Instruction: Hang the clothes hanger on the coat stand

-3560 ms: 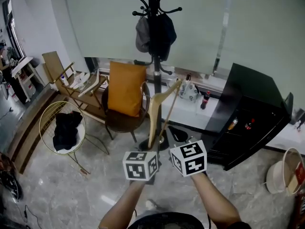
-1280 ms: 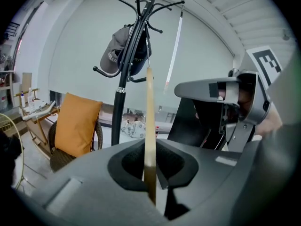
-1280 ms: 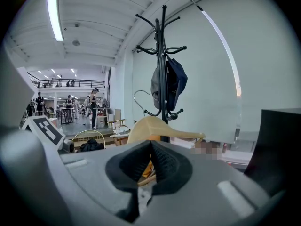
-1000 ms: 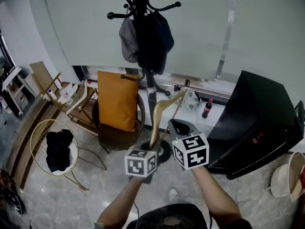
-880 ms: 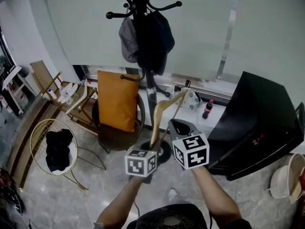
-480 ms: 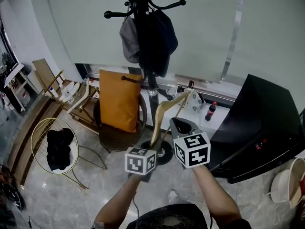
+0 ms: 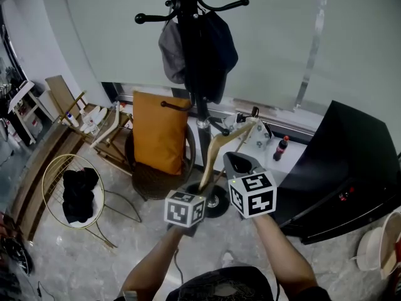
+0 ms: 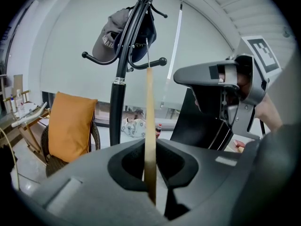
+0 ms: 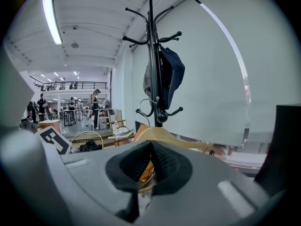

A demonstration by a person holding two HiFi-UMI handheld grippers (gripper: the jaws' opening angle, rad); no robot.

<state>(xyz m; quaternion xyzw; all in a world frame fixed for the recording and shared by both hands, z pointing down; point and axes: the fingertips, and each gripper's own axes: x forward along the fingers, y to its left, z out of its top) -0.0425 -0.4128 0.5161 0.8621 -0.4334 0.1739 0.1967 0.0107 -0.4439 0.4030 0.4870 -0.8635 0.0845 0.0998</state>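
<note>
The left gripper (image 8: 149, 173) has its jaws clamped narrowly on the wooden hanger (image 8: 149, 112); the right gripper (image 9: 150, 147) has its jaws pressed together, empty.

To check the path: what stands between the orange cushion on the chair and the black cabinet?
Head view: the black metal coat stand pole and the pale wooden clothes hanger stand there, plus a small dark bottle farther back.

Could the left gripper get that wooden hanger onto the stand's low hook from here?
Probably yes. The left gripper grips the hanger right before the coat stand, and the low hook looks bare, with open air between.
</note>
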